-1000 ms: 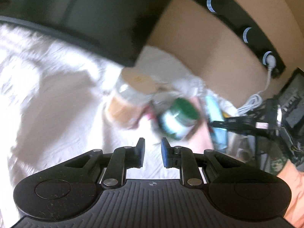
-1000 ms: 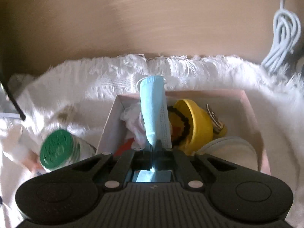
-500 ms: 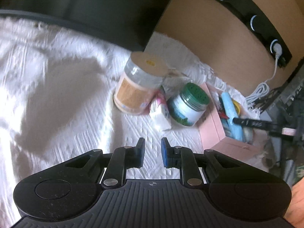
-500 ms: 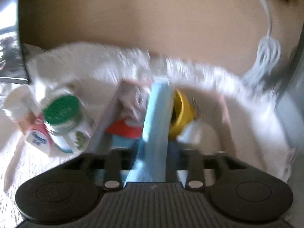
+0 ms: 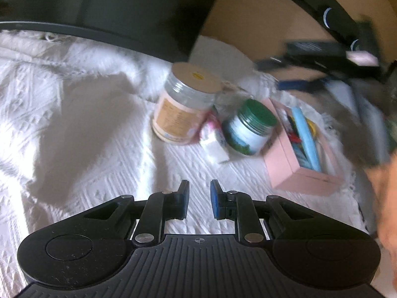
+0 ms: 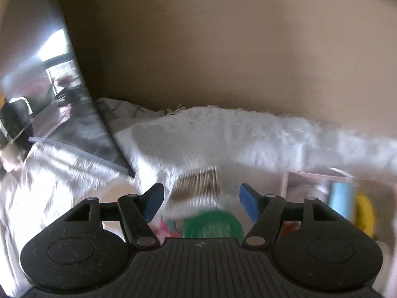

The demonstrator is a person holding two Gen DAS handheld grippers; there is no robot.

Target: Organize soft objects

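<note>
A pink box (image 5: 285,171) stands on the white cloth and holds a rolled light-blue mask (image 5: 306,139) and a yellow item (image 5: 312,126). Left of the box sit a green-lidded jar (image 5: 250,129), a small pink-and-white tissue pack (image 5: 214,141) and a tan-lidded jar (image 5: 183,109). My left gripper (image 5: 199,198) hovers in front of them, its jaws a narrow gap apart with nothing between. My right gripper (image 6: 201,198) is blurred and its jaws are opening, empty, above the green lid (image 6: 213,223). The mask (image 6: 341,198) and the box lie to its right.
A white textured cloth (image 5: 74,136) covers the surface. A black screen (image 5: 124,12) stands behind the jars, and a black power strip (image 5: 327,17) runs along the beige wall. A person's hand (image 5: 387,198) shows at the right edge.
The right gripper let go of the blue mask, which now lies in the pink box. Its jaws opened, and it rose and swung left over the jars. The left gripper barely moved.
</note>
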